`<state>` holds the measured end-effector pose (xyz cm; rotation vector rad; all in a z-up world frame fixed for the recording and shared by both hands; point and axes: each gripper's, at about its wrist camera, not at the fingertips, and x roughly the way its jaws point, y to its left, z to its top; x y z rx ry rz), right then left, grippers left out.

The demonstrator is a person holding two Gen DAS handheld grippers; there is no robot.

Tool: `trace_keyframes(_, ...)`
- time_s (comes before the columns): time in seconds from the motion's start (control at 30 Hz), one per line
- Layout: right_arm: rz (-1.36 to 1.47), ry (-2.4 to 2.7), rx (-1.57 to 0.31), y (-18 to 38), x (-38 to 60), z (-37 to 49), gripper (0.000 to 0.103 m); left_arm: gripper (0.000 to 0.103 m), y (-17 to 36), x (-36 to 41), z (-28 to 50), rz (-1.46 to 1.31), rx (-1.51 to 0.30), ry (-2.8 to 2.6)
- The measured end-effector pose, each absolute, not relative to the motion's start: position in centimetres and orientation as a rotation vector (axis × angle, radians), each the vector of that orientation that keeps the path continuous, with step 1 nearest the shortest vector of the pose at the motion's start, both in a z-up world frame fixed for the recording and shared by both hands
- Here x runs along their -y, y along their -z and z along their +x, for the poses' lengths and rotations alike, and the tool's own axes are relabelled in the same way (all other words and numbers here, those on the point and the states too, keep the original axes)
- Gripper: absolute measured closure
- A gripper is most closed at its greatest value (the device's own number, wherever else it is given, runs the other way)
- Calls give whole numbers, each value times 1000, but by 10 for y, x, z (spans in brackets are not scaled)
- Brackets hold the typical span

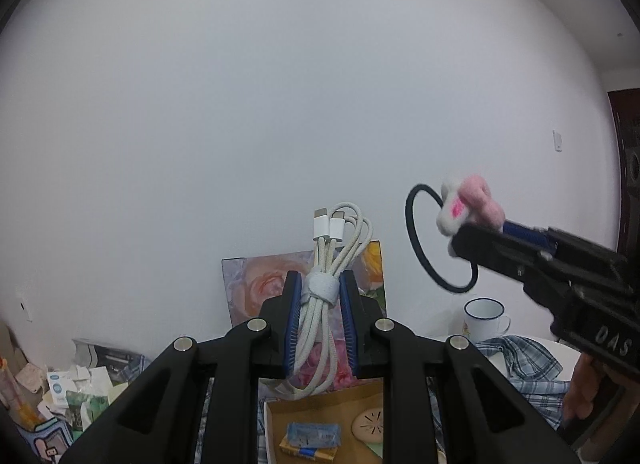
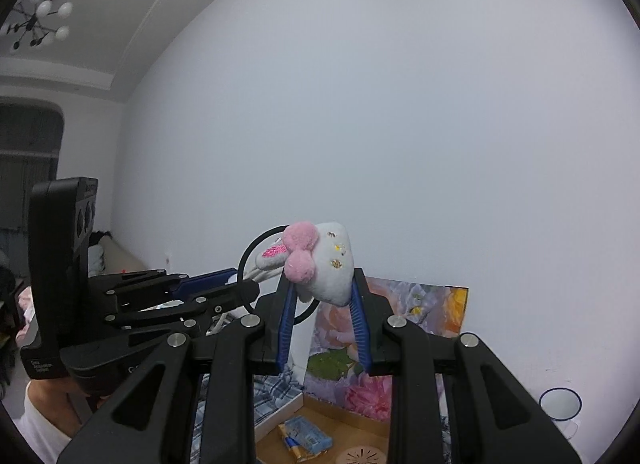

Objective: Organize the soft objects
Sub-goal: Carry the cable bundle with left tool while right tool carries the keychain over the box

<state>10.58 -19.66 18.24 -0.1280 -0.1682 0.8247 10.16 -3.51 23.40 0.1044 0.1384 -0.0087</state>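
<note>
My left gripper (image 1: 319, 284) is shut on a bundled white charging cable (image 1: 324, 288), bound by a pale strap, its two plugs pointing up. My right gripper (image 2: 322, 282) is shut on a plush bunny hair tie (image 2: 326, 264): a white head with a pink bow and a black elastic loop (image 2: 246, 256) hanging behind. In the left wrist view the right gripper (image 1: 476, 232) reaches in from the right with the bunny hair tie (image 1: 466, 205) and its loop. In the right wrist view the left gripper (image 2: 244, 284) comes in from the left, close beside the bunny. Both are raised in front of a white wall.
Below lies an open cardboard box (image 1: 320, 408) with a blue packet (image 1: 314, 434) and a round beige disc (image 1: 368, 422) inside. A floral picture (image 2: 416, 328) leans on the wall. A white enamel mug (image 1: 484, 316) stands by plaid cloth (image 1: 520, 360). Clutter fills the lower left (image 1: 68, 384).
</note>
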Motion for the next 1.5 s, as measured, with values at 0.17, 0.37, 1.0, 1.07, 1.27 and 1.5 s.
trace_keyframes(0.17, -105, -819, 148, -176, 196, 116, 78, 82, -226, 37, 124, 106, -180, 8)
trace_keyframes(0.37, -89, -815, 104, -163, 194, 136, 78, 82, -190, 27, 150, 78, -249, -6)
trace_keyframes(1.0, -121, -790, -54, -127, 170, 182, 78, 82, -121, 19, 194, 58, -423, -24)
trace_keyframes(1.07, -126, -786, -69, -122, 167, 185, 78, 82, -116, 18, 198, 59, -436, -27)
trace_keyframes(1.27, -130, -775, -113, -110, 163, 201, 78, 82, -105, 15, 205, 57, -464, -33)
trace_keyframes(1.5, -131, -767, -167, -95, 158, 216, 78, 82, -89, 8, 217, 41, -512, -32)
